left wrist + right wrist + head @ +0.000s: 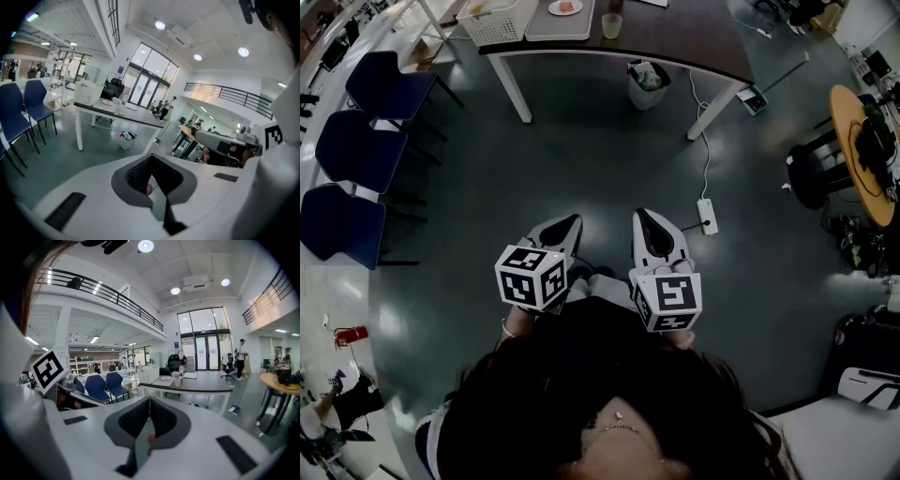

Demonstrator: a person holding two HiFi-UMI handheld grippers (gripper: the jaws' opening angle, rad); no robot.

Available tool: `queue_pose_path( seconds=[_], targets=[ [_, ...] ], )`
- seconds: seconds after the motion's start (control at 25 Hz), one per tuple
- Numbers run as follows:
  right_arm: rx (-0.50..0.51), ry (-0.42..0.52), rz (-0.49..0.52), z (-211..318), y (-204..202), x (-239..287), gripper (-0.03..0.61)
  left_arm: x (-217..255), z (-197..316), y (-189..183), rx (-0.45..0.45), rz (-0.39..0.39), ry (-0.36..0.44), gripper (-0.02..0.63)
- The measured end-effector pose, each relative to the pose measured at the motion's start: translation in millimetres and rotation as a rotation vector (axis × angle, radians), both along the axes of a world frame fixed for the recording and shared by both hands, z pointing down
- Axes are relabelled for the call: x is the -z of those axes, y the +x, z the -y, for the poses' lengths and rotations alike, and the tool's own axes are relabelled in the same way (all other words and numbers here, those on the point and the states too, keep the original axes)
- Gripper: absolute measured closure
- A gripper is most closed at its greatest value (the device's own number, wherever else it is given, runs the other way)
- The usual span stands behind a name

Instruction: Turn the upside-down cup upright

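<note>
Left gripper (565,225) and right gripper (647,220): both closed, empty, side by side over the floor (581,150). Cup (612,25) stands on the distant surface (675,37).

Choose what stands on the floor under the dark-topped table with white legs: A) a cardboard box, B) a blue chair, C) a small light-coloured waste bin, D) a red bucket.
C: the small light-coloured waste bin, filled with rubbish, shows between the white legs of the dark-topped table.
</note>
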State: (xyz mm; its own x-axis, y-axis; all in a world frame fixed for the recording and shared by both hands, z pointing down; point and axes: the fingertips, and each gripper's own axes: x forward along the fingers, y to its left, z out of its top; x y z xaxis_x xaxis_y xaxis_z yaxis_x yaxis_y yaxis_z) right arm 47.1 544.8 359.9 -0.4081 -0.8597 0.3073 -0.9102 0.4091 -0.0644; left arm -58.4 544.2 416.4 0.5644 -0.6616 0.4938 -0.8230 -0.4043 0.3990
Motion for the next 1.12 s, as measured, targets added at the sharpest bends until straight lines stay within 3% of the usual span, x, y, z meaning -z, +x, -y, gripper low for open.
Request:
queue_pose_path(
  seconds=[0.44,0.64,1.12],
  targets=[
    [0.067,0.039,-0.006,41.2,28.6,0.1,0.56,5.2,40.5,21.4,0.077,0.015,0.035,0.612],
    [0.088,0.002,0.046,67.2,26.7,-4.0,0.561,5.0,65.9,21.2,0.083,0.024,0.033,0.612],
    [0.039,0.013,0.024,196.4,14.9,-8.0,0.561,2.4,203.0,13.8,0.018,0.034,0.064,0.612]
  ],
)
